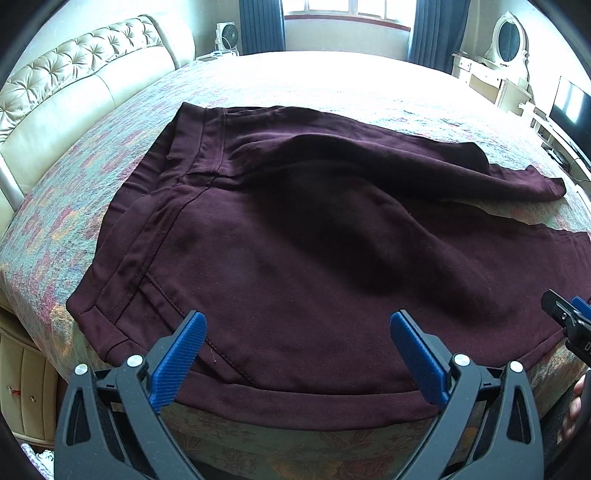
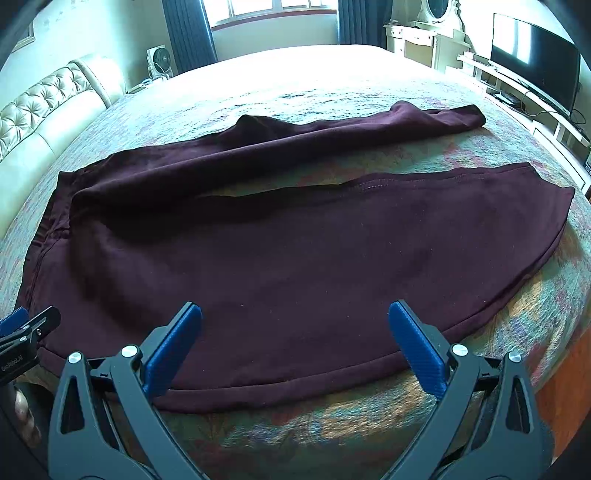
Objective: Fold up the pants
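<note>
This is a home bedroom. A wide bed (image 1: 110,155) under a patterned quilt is filling most of both views, and a cream tufted headboard (image 1: 74,74) is running along its left side. Daylight is coming through a window (image 2: 273,7) hung with dark blue curtains (image 1: 260,26) on the far wall. A small white fan (image 2: 159,59) is standing in the corner near the headboard. On the right, a cream dressing table with an oval mirror (image 1: 509,37) is standing beside a flat television (image 2: 535,62), which is sitting on a low white stand.
</note>
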Demonstrator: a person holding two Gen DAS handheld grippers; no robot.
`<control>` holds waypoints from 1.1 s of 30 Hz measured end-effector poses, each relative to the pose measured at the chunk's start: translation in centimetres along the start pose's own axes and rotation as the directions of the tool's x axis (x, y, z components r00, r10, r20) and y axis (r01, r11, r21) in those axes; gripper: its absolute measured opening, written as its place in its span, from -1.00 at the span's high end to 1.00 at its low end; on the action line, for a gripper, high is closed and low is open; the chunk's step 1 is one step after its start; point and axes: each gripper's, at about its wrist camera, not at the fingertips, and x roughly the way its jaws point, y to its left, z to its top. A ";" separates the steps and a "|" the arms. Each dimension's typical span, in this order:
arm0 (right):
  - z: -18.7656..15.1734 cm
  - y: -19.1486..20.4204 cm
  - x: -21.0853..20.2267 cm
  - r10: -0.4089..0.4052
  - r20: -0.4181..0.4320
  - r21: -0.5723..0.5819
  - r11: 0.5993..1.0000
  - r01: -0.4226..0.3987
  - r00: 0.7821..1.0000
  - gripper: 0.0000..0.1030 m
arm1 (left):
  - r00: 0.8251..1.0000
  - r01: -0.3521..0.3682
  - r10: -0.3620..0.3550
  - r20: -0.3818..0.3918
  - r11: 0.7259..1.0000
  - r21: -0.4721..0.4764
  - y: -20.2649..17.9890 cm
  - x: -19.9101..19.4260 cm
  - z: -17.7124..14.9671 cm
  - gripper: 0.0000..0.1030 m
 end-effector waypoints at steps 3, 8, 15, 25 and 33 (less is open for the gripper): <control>0.0 -0.1 0.0 0.000 -0.002 0.002 1.000 0.000 1.000 -0.96 | 1.000 0.001 -0.001 -0.003 1.000 0.000 0.0 0.0 0.0 -0.93; -0.1 -0.1 0.1 0.002 -0.006 0.006 1.000 -0.002 1.000 -0.96 | 1.000 0.000 0.000 -0.005 1.000 0.001 0.0 0.0 0.0 -0.93; -0.1 -0.2 0.1 0.004 -0.011 0.011 1.000 -0.004 1.000 -0.96 | 1.000 -0.001 0.001 -0.005 1.000 0.002 0.1 0.0 0.0 -0.93; -0.3 -0.4 0.3 0.003 -0.016 0.016 1.000 -0.003 1.000 -0.96 | 1.000 -0.001 0.001 -0.006 1.000 0.006 -0.1 0.0 0.0 -0.93; -0.3 -0.5 0.4 0.006 -0.021 0.019 1.000 -0.006 1.000 -0.96 | 1.000 -0.001 0.001 -0.006 1.000 0.008 -0.2 0.0 0.0 -0.93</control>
